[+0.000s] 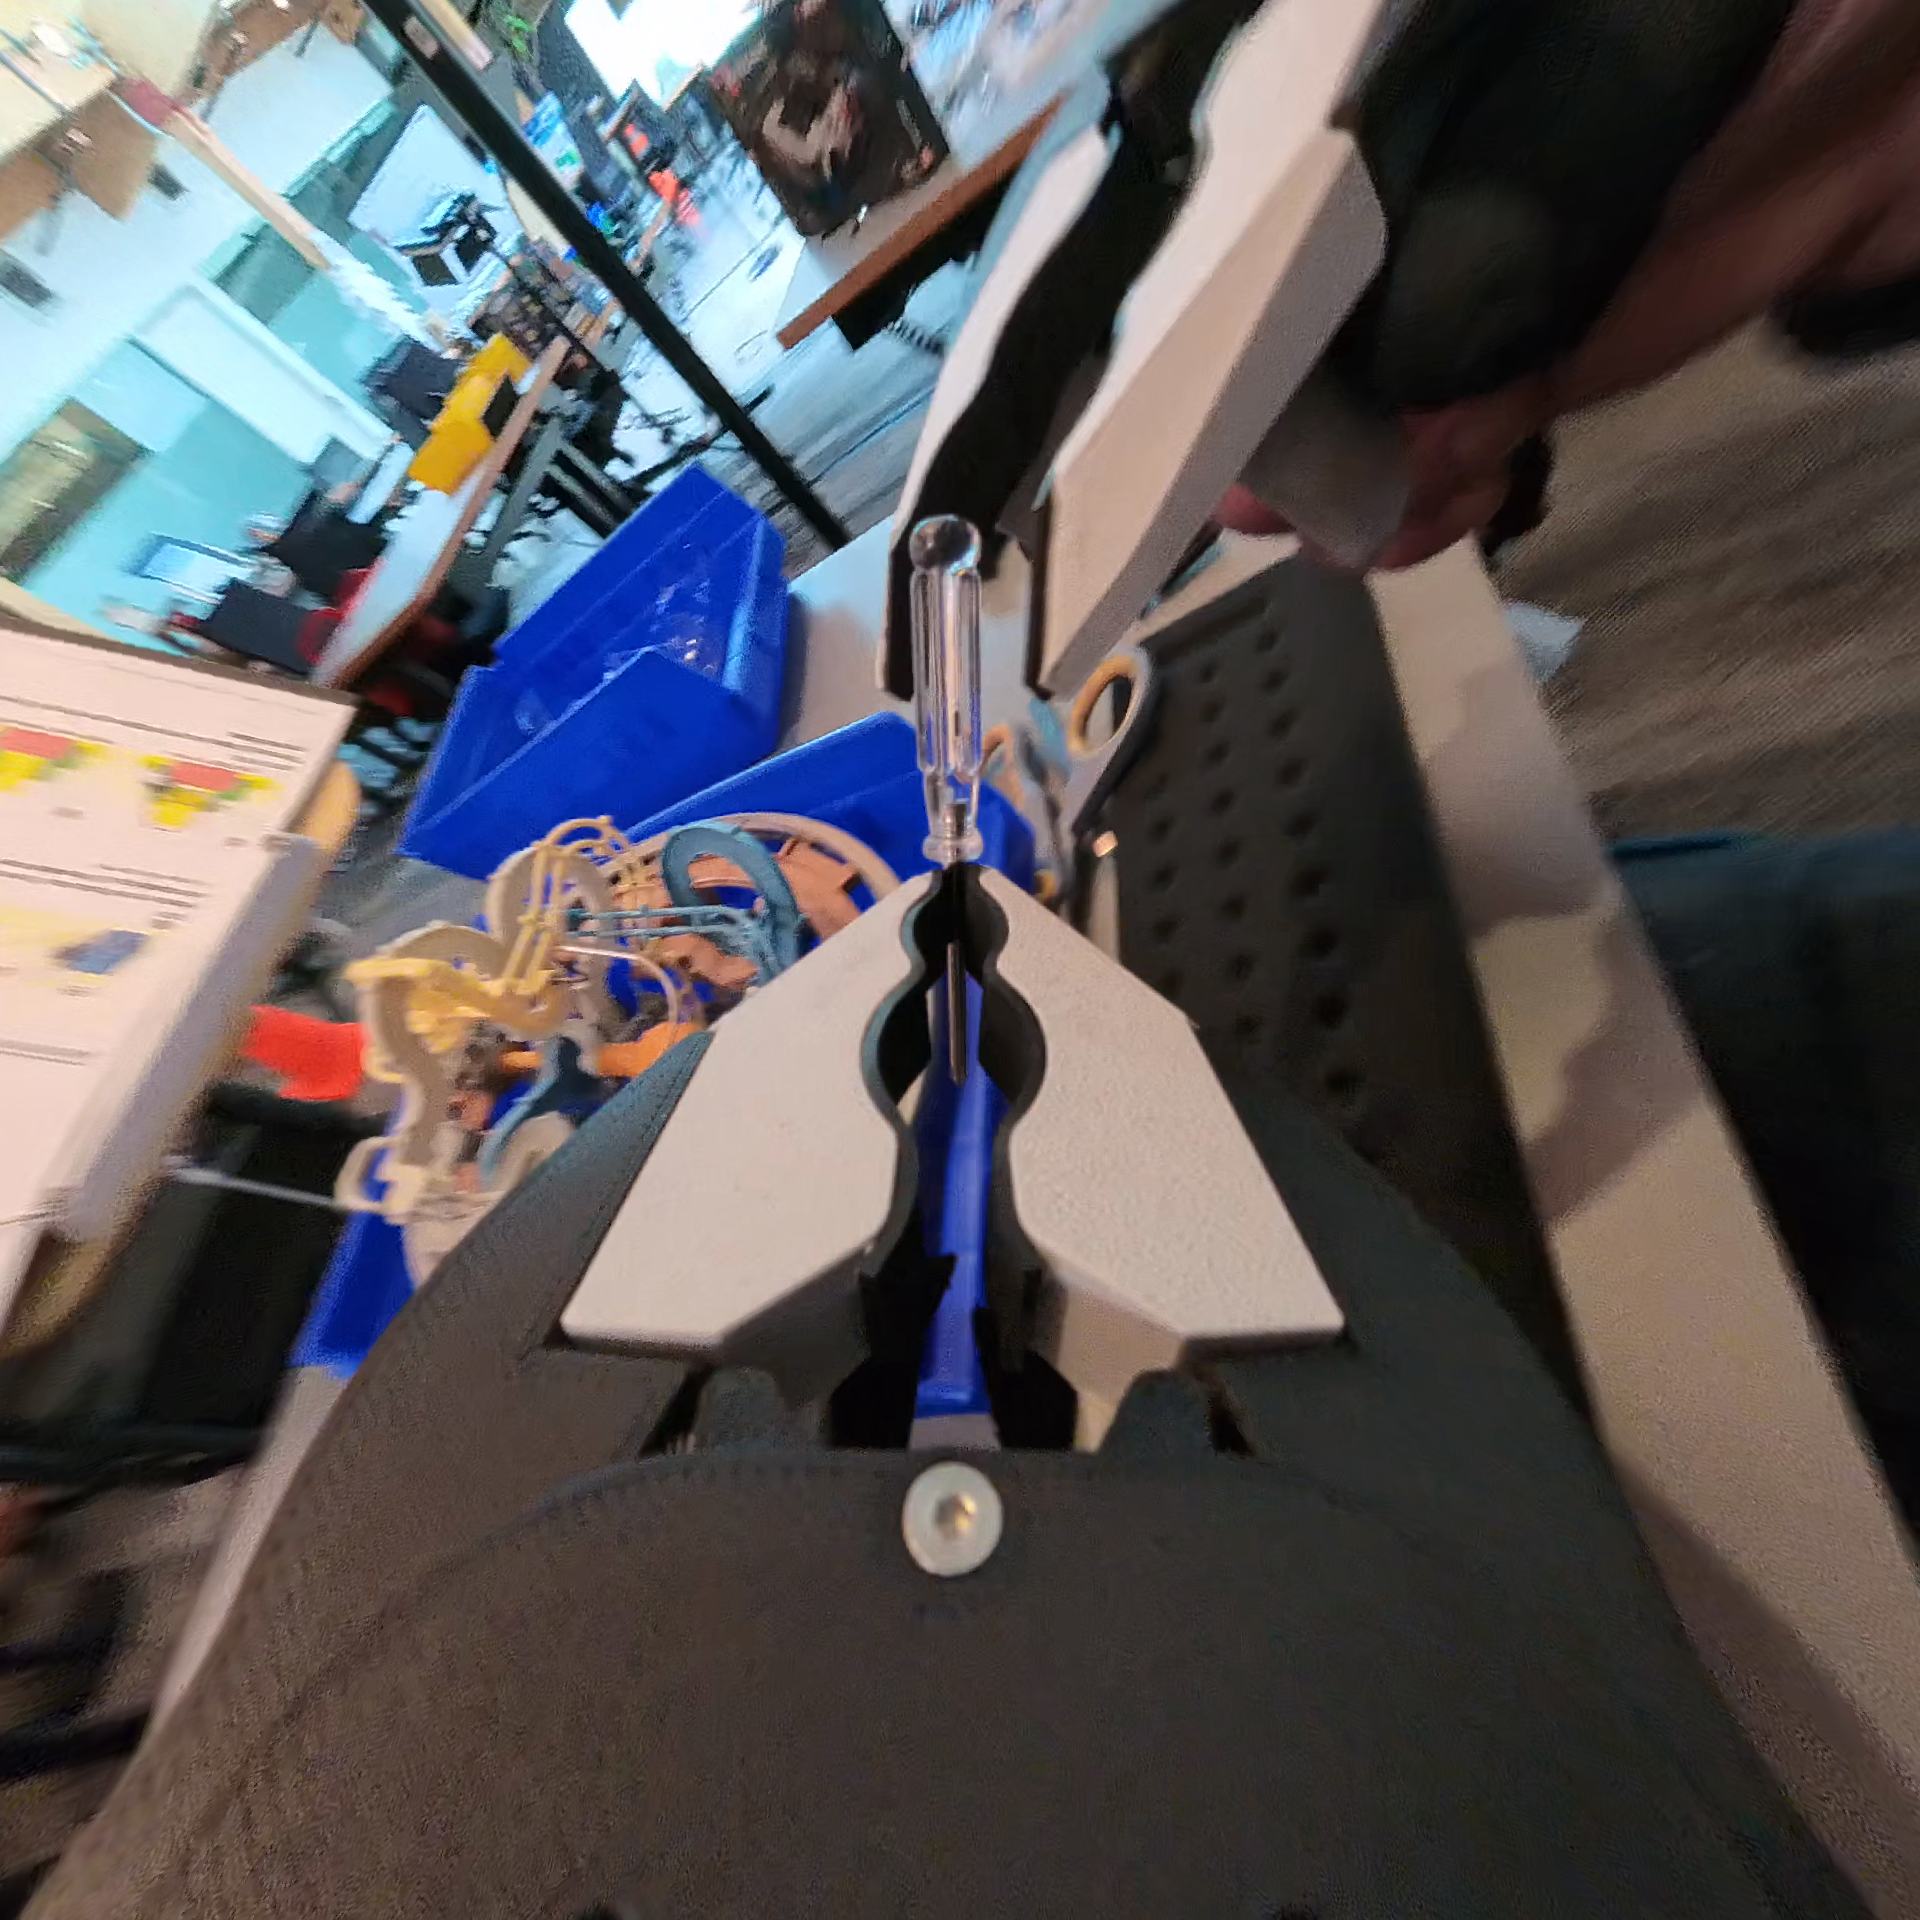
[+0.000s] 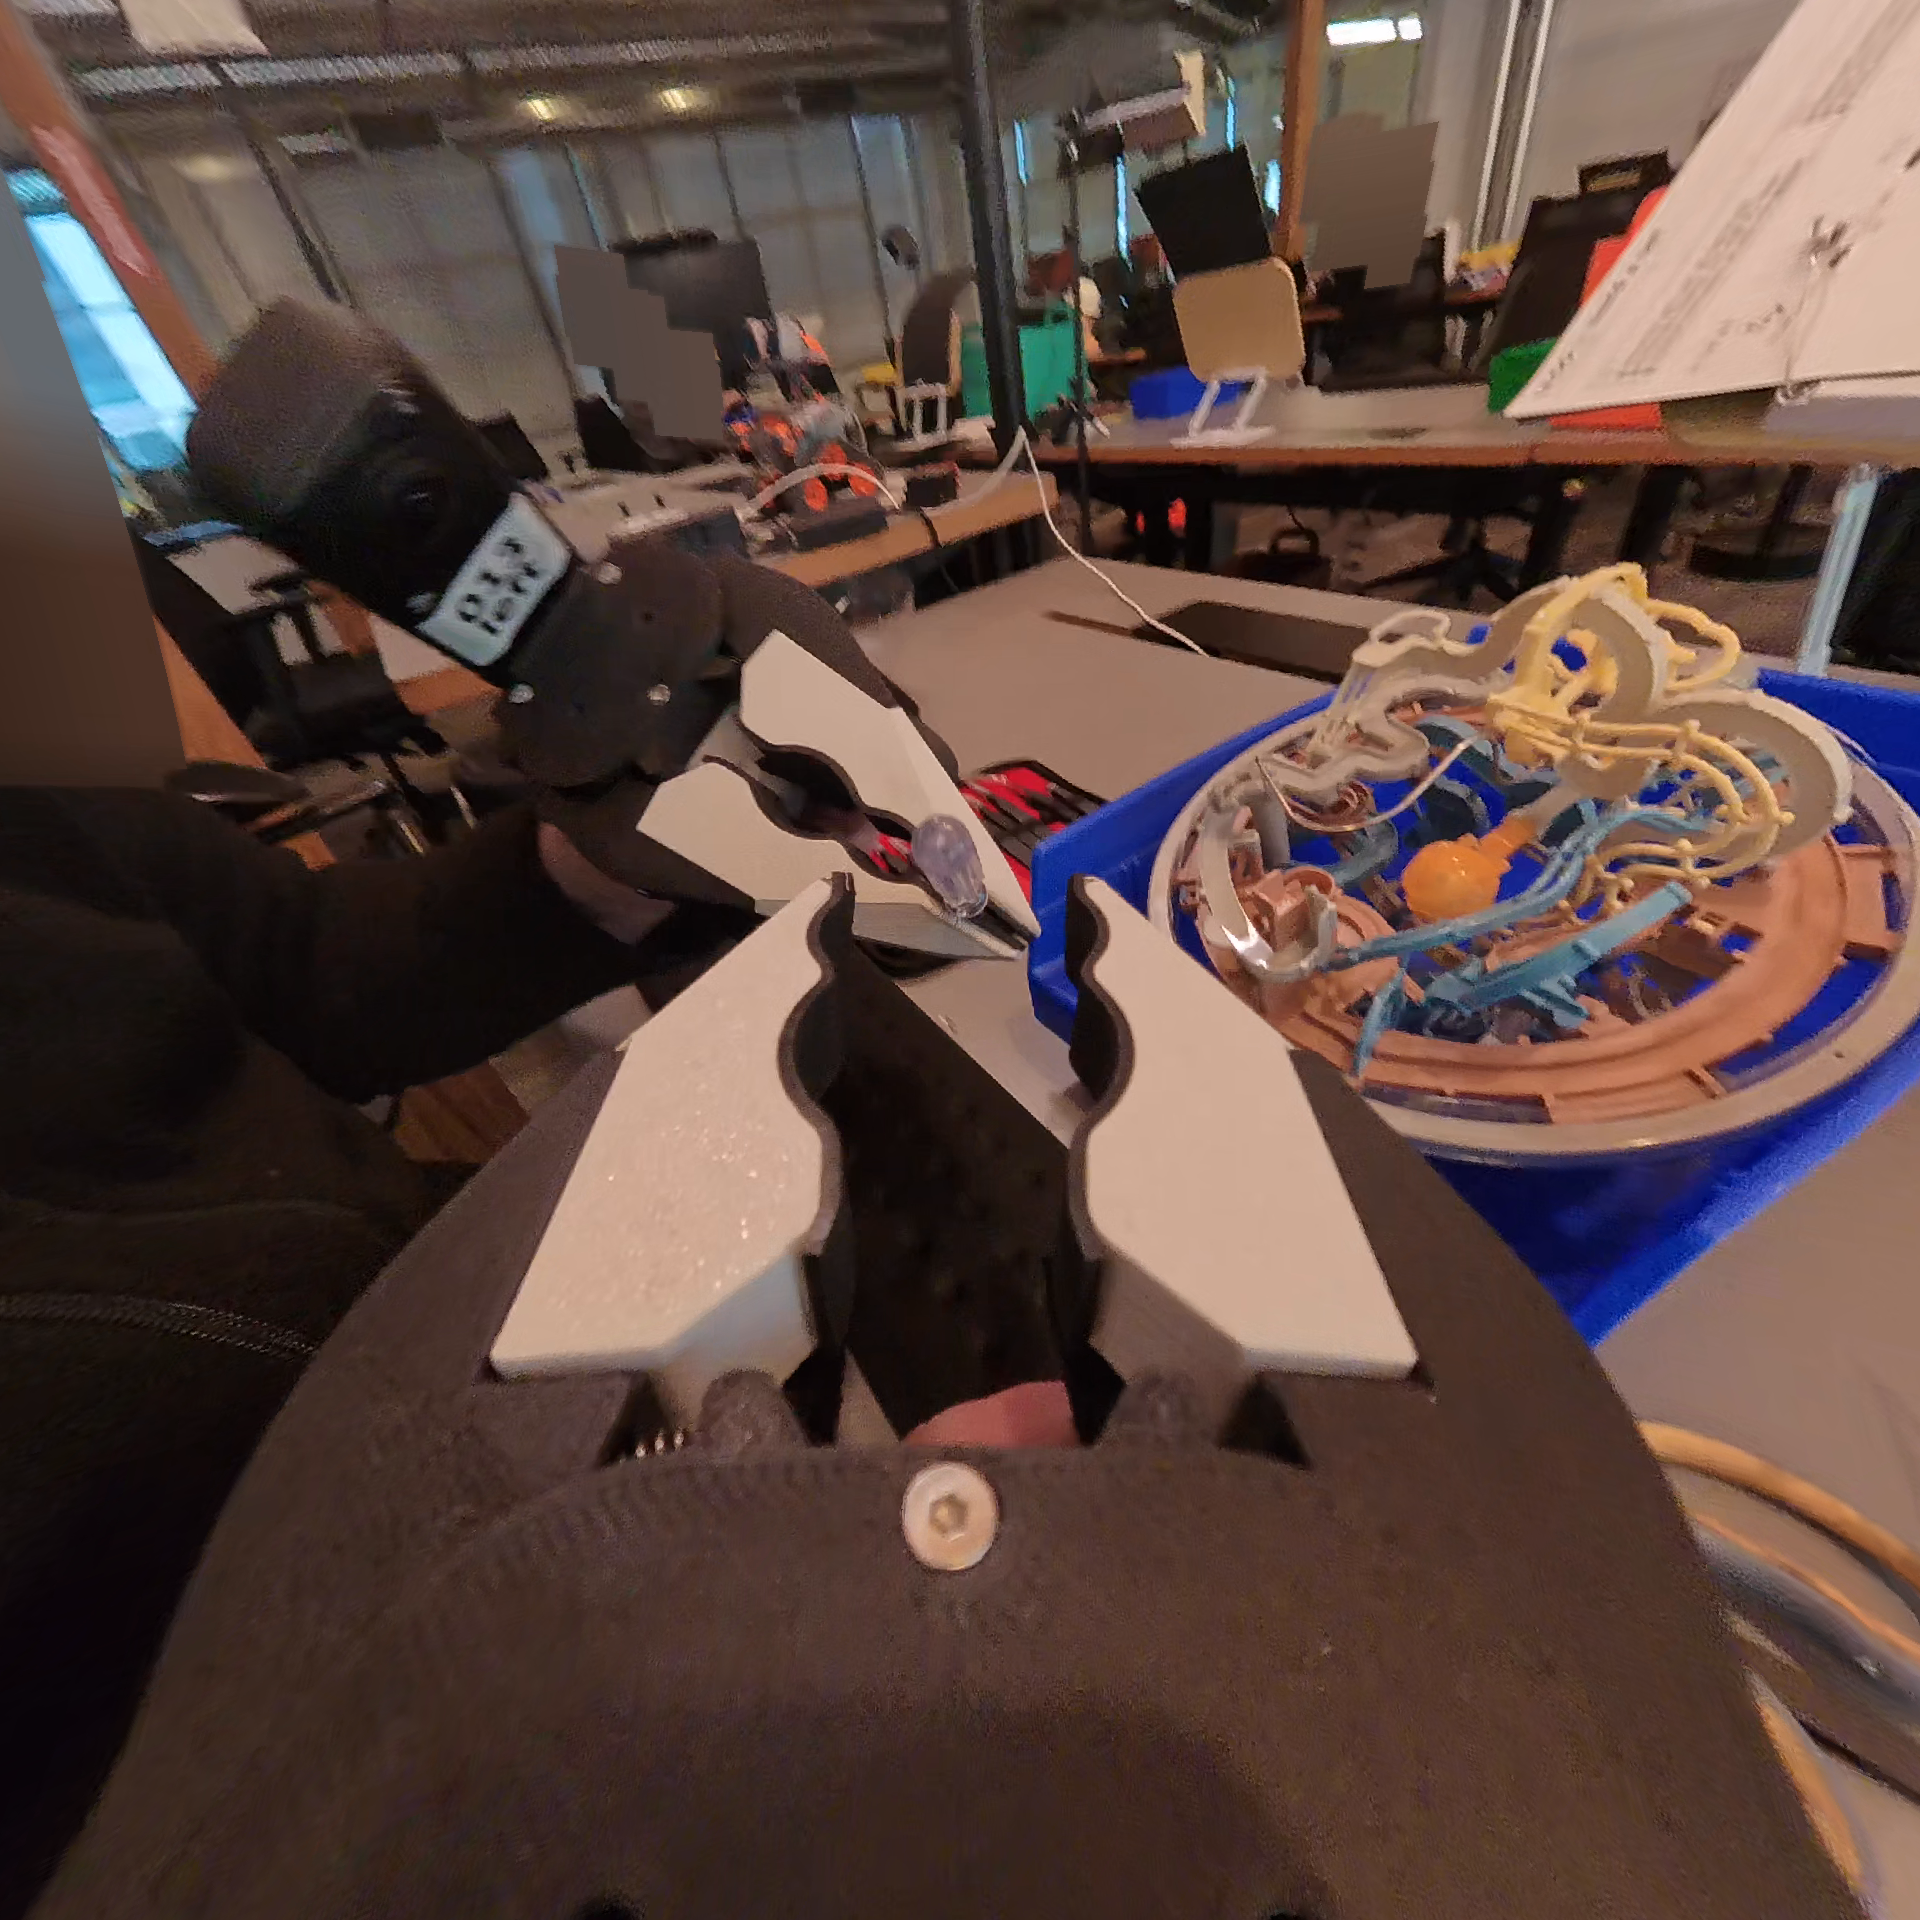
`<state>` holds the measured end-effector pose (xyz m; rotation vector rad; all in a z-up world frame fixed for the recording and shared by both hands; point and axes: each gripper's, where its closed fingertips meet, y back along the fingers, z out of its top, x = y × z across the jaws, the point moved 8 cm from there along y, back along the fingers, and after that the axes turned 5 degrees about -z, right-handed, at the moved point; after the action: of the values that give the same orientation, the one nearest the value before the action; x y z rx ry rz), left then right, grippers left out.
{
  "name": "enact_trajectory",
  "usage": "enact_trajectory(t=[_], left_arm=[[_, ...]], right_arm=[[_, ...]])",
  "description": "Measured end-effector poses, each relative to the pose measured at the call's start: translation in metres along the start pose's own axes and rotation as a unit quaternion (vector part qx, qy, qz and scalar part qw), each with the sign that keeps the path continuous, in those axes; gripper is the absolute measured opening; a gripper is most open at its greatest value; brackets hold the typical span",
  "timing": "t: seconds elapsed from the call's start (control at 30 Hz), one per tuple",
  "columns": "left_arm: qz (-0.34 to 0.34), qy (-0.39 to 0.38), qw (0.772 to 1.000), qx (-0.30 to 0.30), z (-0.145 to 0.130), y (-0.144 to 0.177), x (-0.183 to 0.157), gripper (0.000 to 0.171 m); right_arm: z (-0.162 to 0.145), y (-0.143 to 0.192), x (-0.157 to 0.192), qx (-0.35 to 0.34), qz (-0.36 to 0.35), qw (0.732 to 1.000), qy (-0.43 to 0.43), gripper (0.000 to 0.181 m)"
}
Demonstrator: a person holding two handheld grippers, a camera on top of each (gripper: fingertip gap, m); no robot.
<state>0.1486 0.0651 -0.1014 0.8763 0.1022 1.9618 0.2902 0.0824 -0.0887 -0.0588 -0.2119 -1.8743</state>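
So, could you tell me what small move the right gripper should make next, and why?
Probably ease the open right gripper forward onto the screwdriver. The left gripper is pinching the shaft, so the clear handle sticks out free, just ahead of the right fingers.

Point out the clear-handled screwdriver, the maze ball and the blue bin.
Screwdriver (image 1: 945,686), left wrist view, on its clear handle.
Maze ball (image 2: 1455,883), right wrist view, on its orange centrepiece.
Blue bin (image 2: 1081,914), right wrist view, on its near wall.
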Motion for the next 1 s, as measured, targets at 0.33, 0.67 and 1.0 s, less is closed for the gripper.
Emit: enact_trajectory(t=[0.33,0.67,1.0], left_arm=[[0.066,-0.159,0.981,0.086,-0.002,-0.005,-0.008,0.000],[0.057,-0.159,0.983,0.072,0.001,-0.003,-0.005,0.000],[0.054,-0.169,0.982,0.061,-0.002,-0.005,0.000,0.000]], right_arm=[[-0.006,-0.011,0.011,0.068,-0.056,0.996,0.021,0.015],[-0.008,-0.018,0.011,0.075,-0.079,0.994,0.019,0.008],[-0.003,-0.022,0.011,0.092,-0.098,0.989,0.056,0.007]])
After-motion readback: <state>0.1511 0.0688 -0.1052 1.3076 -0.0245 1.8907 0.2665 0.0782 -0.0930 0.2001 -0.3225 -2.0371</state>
